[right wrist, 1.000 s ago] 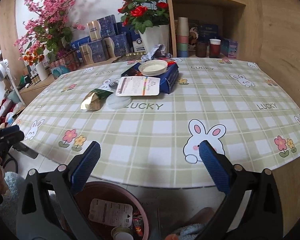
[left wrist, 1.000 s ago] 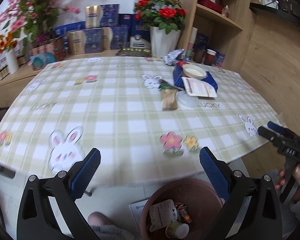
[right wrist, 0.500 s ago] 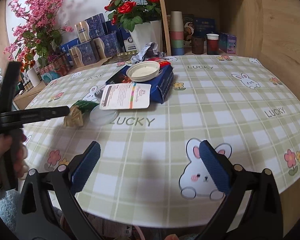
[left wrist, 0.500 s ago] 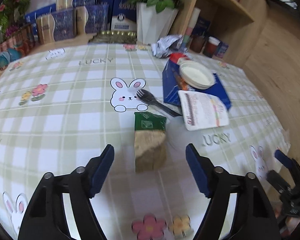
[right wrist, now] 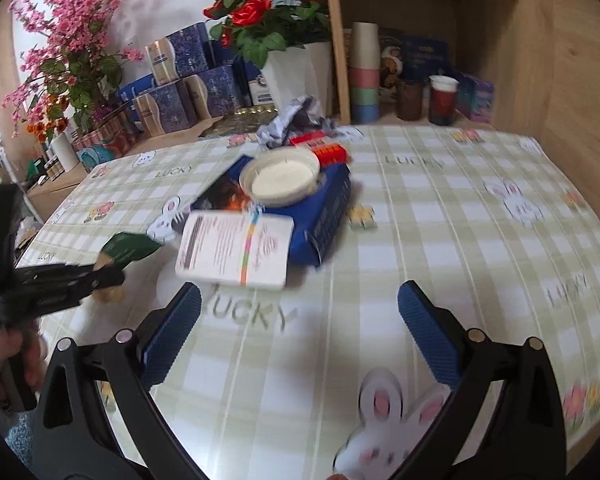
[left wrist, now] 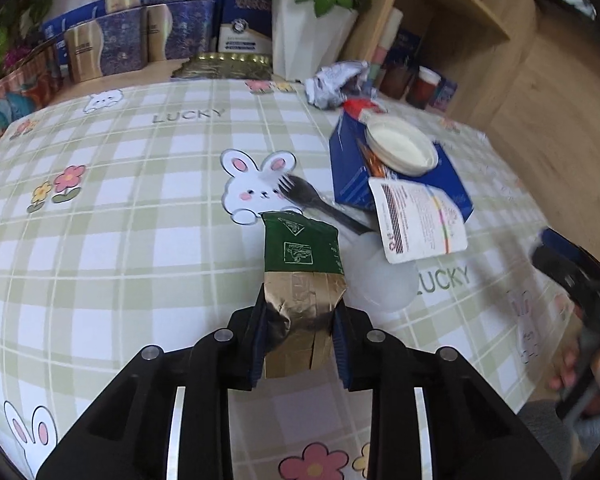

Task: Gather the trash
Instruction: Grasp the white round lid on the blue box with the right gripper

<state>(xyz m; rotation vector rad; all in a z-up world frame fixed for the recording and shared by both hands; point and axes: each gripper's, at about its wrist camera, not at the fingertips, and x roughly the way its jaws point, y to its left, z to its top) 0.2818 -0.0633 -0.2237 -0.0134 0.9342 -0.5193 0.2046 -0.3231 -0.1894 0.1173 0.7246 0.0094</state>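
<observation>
Forward off the desk's near edge comes the left gripper (left wrist: 298,342), fingers closing on the gold end of the green-and-gold packet (left wrist: 300,276), which lies flat on the checked desk (left wrist: 140,240) beside a black fork (left wrist: 320,204). Further right, the right gripper (right wrist: 298,336) hovers wide open, empty, short of the white card (right wrist: 236,250).

Left wrist view: tablecloth (left wrist: 140,240) bare from 9 to 11 o'clock, free passage. At 1 o'clock black fork (left wrist: 320,204), blue box (left wrist: 352,168) under a white lid (left wrist: 400,148), label sheet (left wrist: 420,220) crowd the way. Clear plastic lid (left wrist: 384,280) just right of the pouch (left wrist: 300,272).
</observation>
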